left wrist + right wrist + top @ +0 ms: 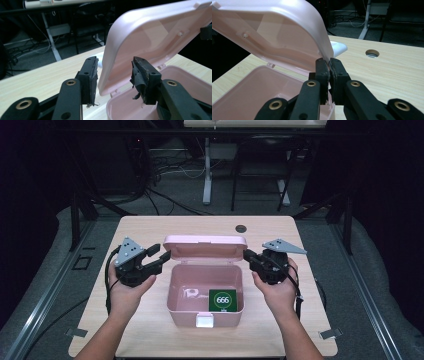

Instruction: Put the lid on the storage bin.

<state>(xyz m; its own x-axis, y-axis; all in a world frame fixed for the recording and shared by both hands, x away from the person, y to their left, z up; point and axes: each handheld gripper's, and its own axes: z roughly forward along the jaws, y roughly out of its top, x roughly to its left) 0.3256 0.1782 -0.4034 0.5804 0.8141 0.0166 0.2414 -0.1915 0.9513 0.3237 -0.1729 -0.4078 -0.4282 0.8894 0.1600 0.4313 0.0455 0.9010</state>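
Here, my right gripper [329,65] has its fingers pinched together on the lid [287,32] edge. My left gripper [115,75] is spread wide, the lid's corner between its fingers, the box [205,282] just below.

Black two-jaw left tool [161,258], right tool [248,256], brass rivets, frayed pads [138,75], grey triangular plates, black cables

Dark room, black surroundings. Light wood table [150,227] with a round cable hole [241,228] near its far edge. Grey floor [175,195] beyond, tangled cables [165,167] on it. White desk leg [207,170] and dark chair frame [260,175] behind the table.
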